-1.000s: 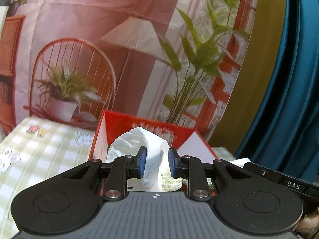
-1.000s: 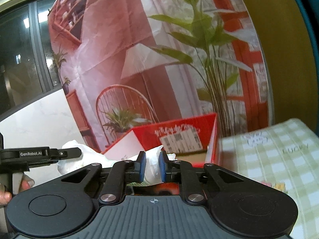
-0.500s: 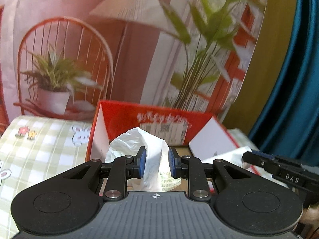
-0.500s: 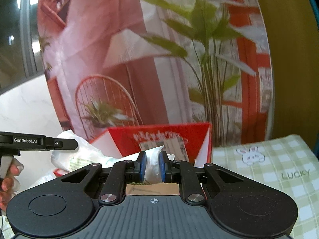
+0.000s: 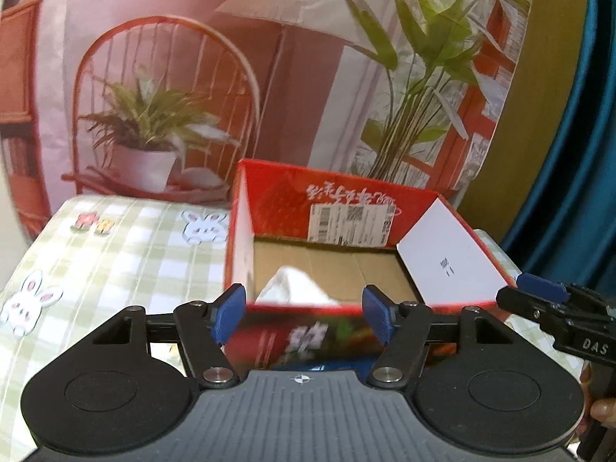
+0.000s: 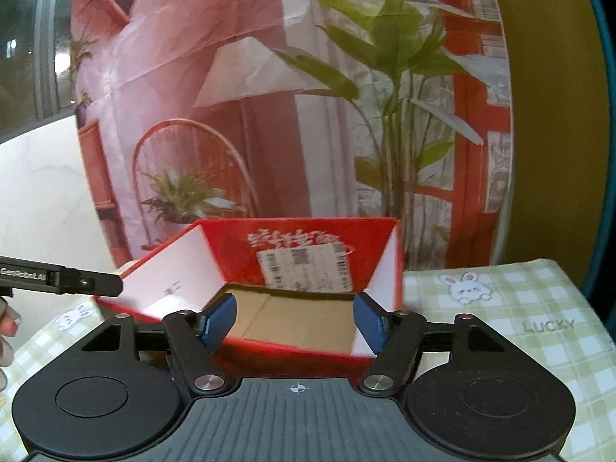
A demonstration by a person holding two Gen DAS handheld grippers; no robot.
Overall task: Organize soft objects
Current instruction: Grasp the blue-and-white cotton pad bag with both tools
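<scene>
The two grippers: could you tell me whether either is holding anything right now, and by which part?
Nothing is held: left gripper and right gripper are open; the white plastic bag lies in the red cardboard box.

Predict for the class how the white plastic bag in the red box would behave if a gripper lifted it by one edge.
The white plastic bag lies crumpled, so it likely flops and sags. Its thin film probably weighs little, yet may slip from smooth pads. It seems unlikely to break.

Black tool (image 5: pixel 304 317) bodies w/ blue pads (image 5: pixel 230 312), silver screws.
</scene>
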